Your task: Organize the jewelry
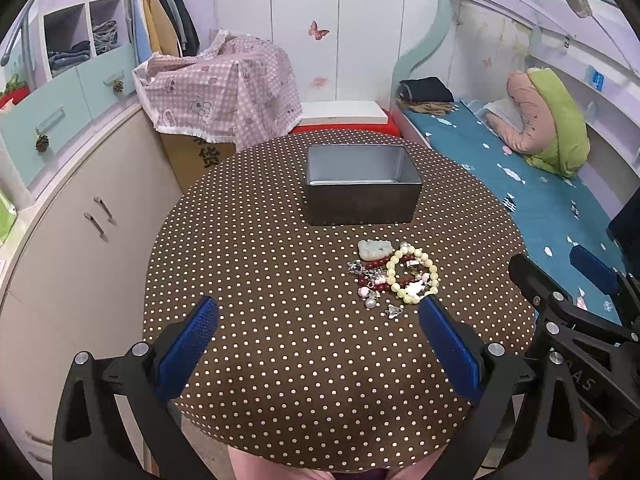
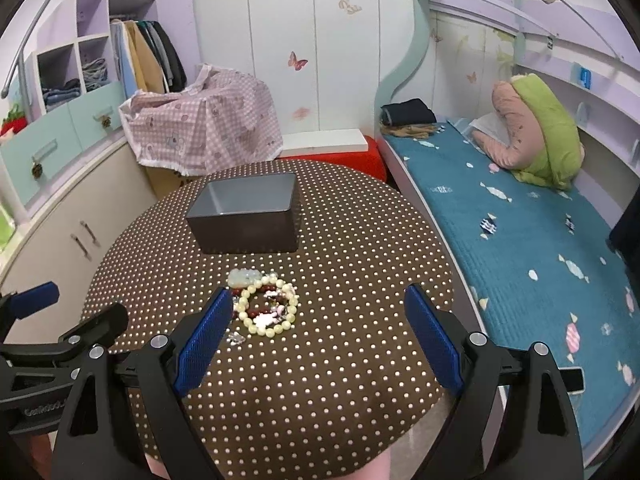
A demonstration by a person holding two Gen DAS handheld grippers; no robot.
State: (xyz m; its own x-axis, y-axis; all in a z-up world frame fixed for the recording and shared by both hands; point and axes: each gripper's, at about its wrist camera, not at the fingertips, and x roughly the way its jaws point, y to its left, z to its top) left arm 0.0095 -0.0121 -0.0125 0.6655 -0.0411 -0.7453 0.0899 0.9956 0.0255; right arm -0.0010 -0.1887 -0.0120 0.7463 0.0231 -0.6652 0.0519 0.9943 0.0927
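Observation:
A pile of jewelry lies on the round brown polka-dot table: a cream bead bracelet, a dark red bead bracelet, a pale jade pendant and small silver charms. A grey metal tin stands open behind the pile. My left gripper is open and empty, near and left of the pile. My right gripper is open and empty, its left finger beside the bracelets. The right gripper also shows in the left wrist view.
A bed with a teal cover runs along the right. A cream cabinet stands left of the table. A box under pink checked cloth and a red stool with a white board stand behind the table.

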